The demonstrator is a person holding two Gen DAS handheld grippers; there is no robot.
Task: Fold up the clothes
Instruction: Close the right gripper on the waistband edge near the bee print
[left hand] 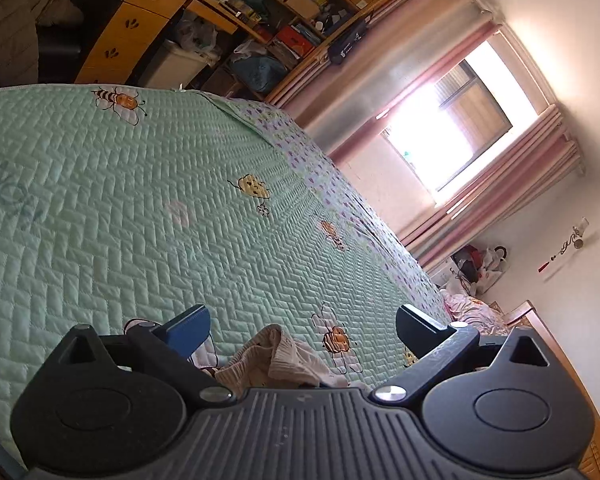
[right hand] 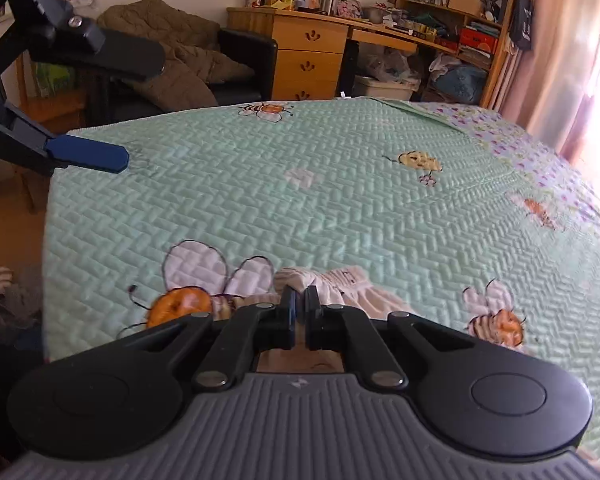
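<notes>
A pale pink and beige garment lies bunched on the green quilted bedspread just ahead of my right gripper. That gripper's jaws are shut, with a fold of the garment pinched at the tips. In the left wrist view the same garment lies crumpled low between the wide-spread fingers of my left gripper, which is open and grips nothing. My left gripper also shows at the upper left of the right wrist view, raised over the bed's corner, its blue and black fingers apart.
The bedspread has bee prints and a purple-flowered border. Beyond the bed stand a wooden desk, bookshelves, a black armchair with a brown coat and pink curtains at a bright window. Clothes lie on the floor at left.
</notes>
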